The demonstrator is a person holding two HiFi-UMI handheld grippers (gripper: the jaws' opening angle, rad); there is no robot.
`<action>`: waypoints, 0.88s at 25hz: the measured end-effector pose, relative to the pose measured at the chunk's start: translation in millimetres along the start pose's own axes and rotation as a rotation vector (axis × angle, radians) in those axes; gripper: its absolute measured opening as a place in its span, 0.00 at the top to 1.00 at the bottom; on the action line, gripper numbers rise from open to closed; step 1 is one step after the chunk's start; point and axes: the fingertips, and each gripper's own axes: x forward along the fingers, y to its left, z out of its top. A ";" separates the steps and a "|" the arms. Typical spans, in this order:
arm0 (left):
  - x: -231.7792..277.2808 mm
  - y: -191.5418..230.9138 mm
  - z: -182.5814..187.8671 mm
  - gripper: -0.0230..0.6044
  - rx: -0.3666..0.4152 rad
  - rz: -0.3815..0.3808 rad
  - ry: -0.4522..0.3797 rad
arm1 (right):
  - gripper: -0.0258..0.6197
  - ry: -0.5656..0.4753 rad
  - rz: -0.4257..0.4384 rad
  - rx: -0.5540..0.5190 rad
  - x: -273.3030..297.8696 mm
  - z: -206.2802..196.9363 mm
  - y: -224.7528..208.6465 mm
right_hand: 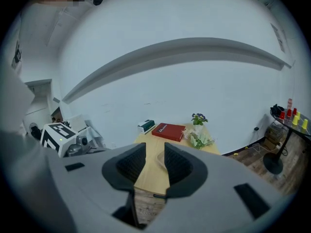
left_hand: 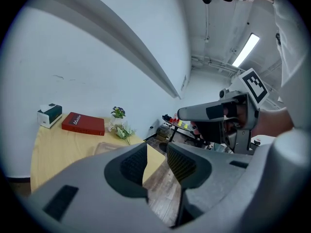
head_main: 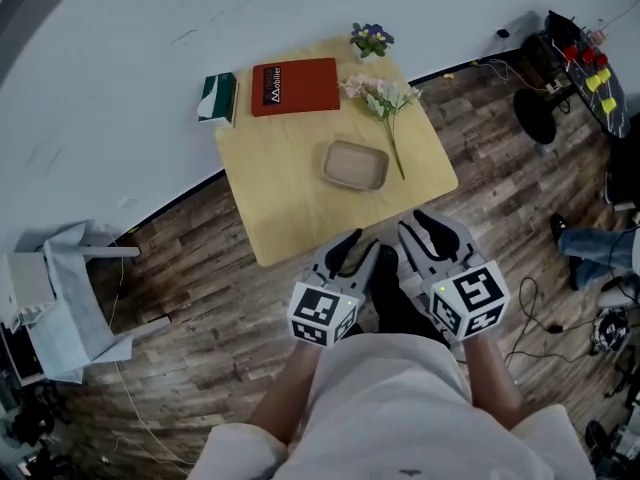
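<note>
My left gripper (head_main: 352, 252) and right gripper (head_main: 436, 230) hang side by side close to my body, just short of the near edge of a small wooden table (head_main: 290, 193). Both are open with a narrow gap and hold nothing. On the table lie a beige tray (head_main: 355, 164), a red book (head_main: 294, 86), a green tissue box (head_main: 218, 98), a small potted purple flower (head_main: 371, 40) and a loose bouquet (head_main: 385, 98). The left gripper (left_hand: 156, 157) looks across the table towards the book (left_hand: 83, 124). Between the right gripper's (right_hand: 154, 157) jaws I see the tray (right_hand: 159, 158) far off.
A white wall runs behind the table. A white chair-like frame (head_main: 70, 308) stands at the left. A black stand with red and yellow items (head_main: 590, 68) is at the right, with cables on the wood floor and a person's leg in jeans (head_main: 600, 248).
</note>
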 end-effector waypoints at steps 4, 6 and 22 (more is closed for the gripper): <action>17.4 10.7 2.0 0.78 -0.047 0.044 0.010 | 0.77 0.018 0.052 -0.021 11.9 5.3 -20.6; 25.3 16.1 3.0 0.78 -0.107 0.062 0.000 | 0.77 0.028 0.079 -0.033 16.9 6.8 -30.4; 73.0 50.5 -19.7 0.78 -0.593 0.220 -0.180 | 0.77 0.111 0.300 -0.123 48.5 1.3 -71.0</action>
